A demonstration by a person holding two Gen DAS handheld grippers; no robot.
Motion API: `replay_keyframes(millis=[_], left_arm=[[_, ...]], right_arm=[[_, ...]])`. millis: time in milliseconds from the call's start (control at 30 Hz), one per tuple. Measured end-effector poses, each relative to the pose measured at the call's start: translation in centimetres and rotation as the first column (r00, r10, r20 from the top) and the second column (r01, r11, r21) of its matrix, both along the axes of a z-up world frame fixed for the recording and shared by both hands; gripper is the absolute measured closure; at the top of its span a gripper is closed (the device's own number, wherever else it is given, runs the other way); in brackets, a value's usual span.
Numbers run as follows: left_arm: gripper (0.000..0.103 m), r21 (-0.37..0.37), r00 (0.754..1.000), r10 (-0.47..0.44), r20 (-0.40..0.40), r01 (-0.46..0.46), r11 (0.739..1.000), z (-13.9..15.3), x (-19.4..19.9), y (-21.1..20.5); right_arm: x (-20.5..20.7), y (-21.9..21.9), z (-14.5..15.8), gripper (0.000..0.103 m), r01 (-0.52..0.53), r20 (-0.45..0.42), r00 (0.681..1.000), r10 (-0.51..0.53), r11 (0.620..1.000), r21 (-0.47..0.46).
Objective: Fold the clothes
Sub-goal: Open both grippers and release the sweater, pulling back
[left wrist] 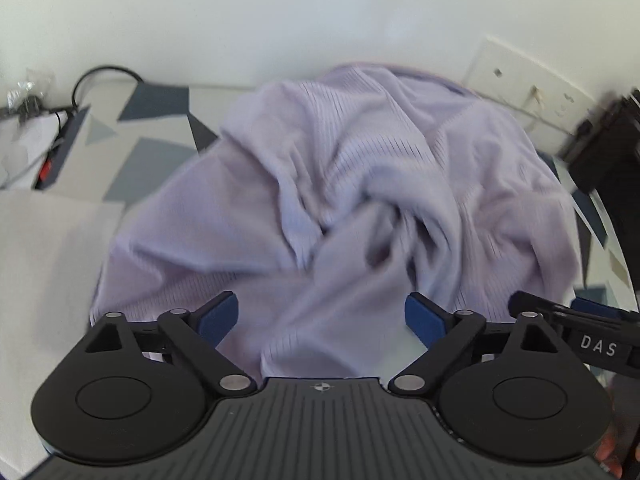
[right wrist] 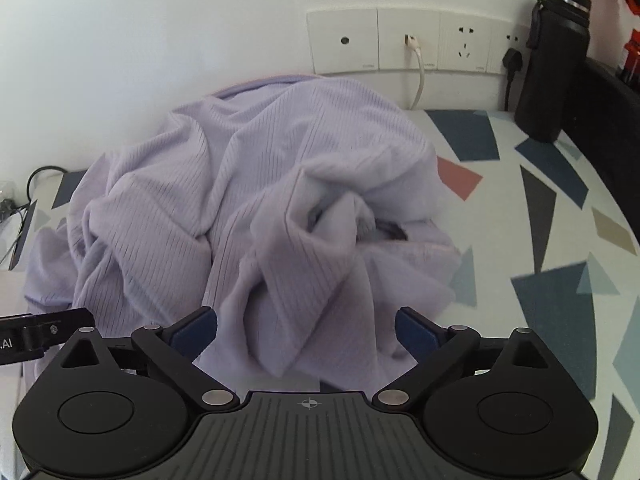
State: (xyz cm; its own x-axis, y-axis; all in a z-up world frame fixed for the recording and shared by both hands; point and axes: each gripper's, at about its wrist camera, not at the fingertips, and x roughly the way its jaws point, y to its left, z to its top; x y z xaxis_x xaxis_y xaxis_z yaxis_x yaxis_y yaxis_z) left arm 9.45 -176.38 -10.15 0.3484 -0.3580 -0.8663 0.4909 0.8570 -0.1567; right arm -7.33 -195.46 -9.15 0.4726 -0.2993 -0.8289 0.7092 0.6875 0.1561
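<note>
A lilac ribbed garment (left wrist: pixel 340 184) lies crumpled in a heap on the patterned table, and the same garment (right wrist: pixel 248 208) fills the middle of the right wrist view. My left gripper (left wrist: pixel 322 318) is open just over the heap's near edge, nothing pinched between its blue pads (left wrist: pixel 220 318). My right gripper (right wrist: pixel 306 330) is also open over the near folds, with cloth lying between its spread fingers but not clamped. The right gripper's body (left wrist: pixel 592 334) shows at the right edge of the left wrist view.
The table cover (right wrist: pixel 552 216) has grey, blue and pink shapes. A black bottle (right wrist: pixel 554 60) stands at the back right by wall sockets (right wrist: pixel 404 42) with a white cable (right wrist: pixel 418 76). Black cables (left wrist: pixel 100 80) and a white sheet (left wrist: pixel 52 248) lie at left.
</note>
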Motion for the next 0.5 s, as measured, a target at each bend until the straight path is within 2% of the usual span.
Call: replay_keyframes(millis=[267,500], left_arm=[[0.007,0.097,0.995,-0.020,-0.099,0.030,0.995,-4.5,-3.6,1.9],[0.006,0.122,0.993,-0.016,-0.120,0.031,0.992,-6.0,-4.6,2.6]], right_arm=[[-3.8,4.1,-3.1,0.001,0.031,-0.122,0.992,-0.027,0.999,0.035],[-4.4,5.0,-4.8,0.001,0.040,-0.174,0.984,-0.035,0.999,0.027]])
